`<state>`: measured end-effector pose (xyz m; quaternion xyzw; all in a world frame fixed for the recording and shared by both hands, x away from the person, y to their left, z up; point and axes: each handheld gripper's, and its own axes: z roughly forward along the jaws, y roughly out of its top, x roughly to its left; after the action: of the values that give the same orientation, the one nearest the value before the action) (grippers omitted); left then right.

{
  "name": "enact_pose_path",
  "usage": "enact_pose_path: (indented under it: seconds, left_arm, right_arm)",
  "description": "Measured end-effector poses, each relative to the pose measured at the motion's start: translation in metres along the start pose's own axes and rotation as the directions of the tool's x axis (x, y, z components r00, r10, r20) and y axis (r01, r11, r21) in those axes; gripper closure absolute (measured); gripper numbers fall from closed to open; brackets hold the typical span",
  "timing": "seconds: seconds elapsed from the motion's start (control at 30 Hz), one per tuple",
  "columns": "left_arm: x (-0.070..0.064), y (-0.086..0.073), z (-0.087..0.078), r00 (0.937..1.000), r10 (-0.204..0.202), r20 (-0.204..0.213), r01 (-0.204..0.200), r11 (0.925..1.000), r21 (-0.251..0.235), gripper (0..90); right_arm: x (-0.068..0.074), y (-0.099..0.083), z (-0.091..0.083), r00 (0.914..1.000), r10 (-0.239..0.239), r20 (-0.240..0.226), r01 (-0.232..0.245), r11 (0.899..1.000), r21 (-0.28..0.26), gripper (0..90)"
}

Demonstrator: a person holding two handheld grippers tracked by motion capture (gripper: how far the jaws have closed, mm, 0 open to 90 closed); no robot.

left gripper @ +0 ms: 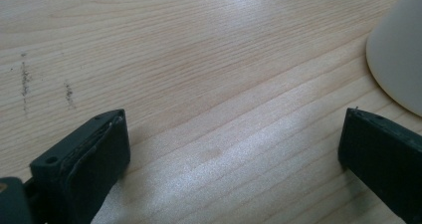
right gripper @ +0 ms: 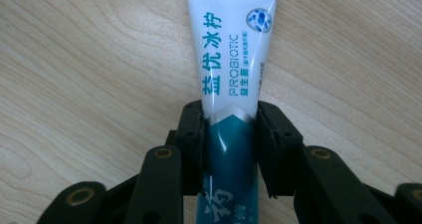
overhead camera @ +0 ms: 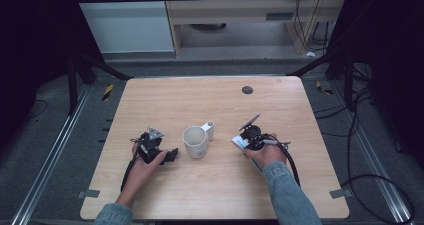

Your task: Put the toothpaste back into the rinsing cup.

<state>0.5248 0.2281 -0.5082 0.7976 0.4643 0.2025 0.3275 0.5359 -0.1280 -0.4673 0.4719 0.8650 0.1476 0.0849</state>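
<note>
1. While the right gripper (right gripper: pixel 230 134) clamps a toothpaste tube (right gripper: pixel 231 59) between its jaws, a white cup (overhead camera: pixel 194 141) stands at the middle of the wooden table (overhead camera: pixel 210 195), between the two hands.
2. A small white cylinder (overhead camera: pixel 210 130) stands just beside the cup, on its far right side.
3. A dark round disc (overhead camera: pixel 247 90) lies well apart, near the far edge.
4. Held just left of the cup, the left gripper (left gripper: pixel 234 149) has its jaws wide apart over bare wood.
5. White at one end and teal at the other, the tube carries blue print and the word PROBIOTIC; it lies low over the table, right of the cup.

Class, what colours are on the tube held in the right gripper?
The tube is white above and teal below, with teal lettering; the right gripper view shows it best.
</note>
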Motion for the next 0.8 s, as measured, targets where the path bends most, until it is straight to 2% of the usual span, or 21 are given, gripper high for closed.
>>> enact_pose_path:
  seconds: [0.27,0.33,0.4,0.5,0.57,0.7,0.77,0.8]
  left_arm:
    - [0.0,0.0,0.0,1.0,-0.001,0.0,0.001,1.0,0.0,0.0]
    - [0.0,0.0,0.0,1.0,-0.001,-0.001,0.001,1.0,0.0,0.0]
    - [0.0,0.0,0.0,1.0,-0.002,-0.001,0.002,1.0,0.0,0.0]
    - [0.0,0.0,0.0,1.0,-0.001,-0.001,0.001,1.0,0.0,0.0]
    - [0.0,0.0,0.0,1.0,-0.002,-0.001,0.002,1.0,0.0,0.0]
    - [0.0,0.0,0.0,1.0,-0.002,0.0,0.002,1.0,0.0,0.0]
    - [0.0,0.0,0.0,1.0,-0.002,-0.001,0.002,1.0,0.0,0.0]
    - [0.0,0.0,0.0,1.0,-0.002,-0.001,0.002,1.0,0.0,0.0]
  right_arm:
    - [0.0,0.0,-0.004,1.0,0.006,-0.001,-0.006,1.0,-0.008,72.7]
    - [-0.001,-0.002,-0.004,0.9999,-0.011,0.001,0.011,1.0,-0.02,74.9]
    - [-0.001,-0.001,-0.006,0.9999,0.009,-0.006,-0.009,1.0,-0.016,75.8]
    - [0.0,-0.001,-0.007,1.0,0.007,-0.006,-0.007,1.0,-0.019,76.9]
    - [-0.001,-0.002,-0.007,1.0,-0.001,-0.006,0.0,1.0,-0.028,77.7]
    - [-0.003,-0.004,-0.014,0.9991,0.026,-0.035,-0.028,0.998,-0.06,78.2]
    - [-0.005,-0.005,-0.016,0.9994,0.01,-0.034,-0.013,0.997,-0.079,78.3]
    - [-0.003,-0.004,-0.023,0.9981,0.036,-0.049,-0.041,0.995,-0.088,78.5]
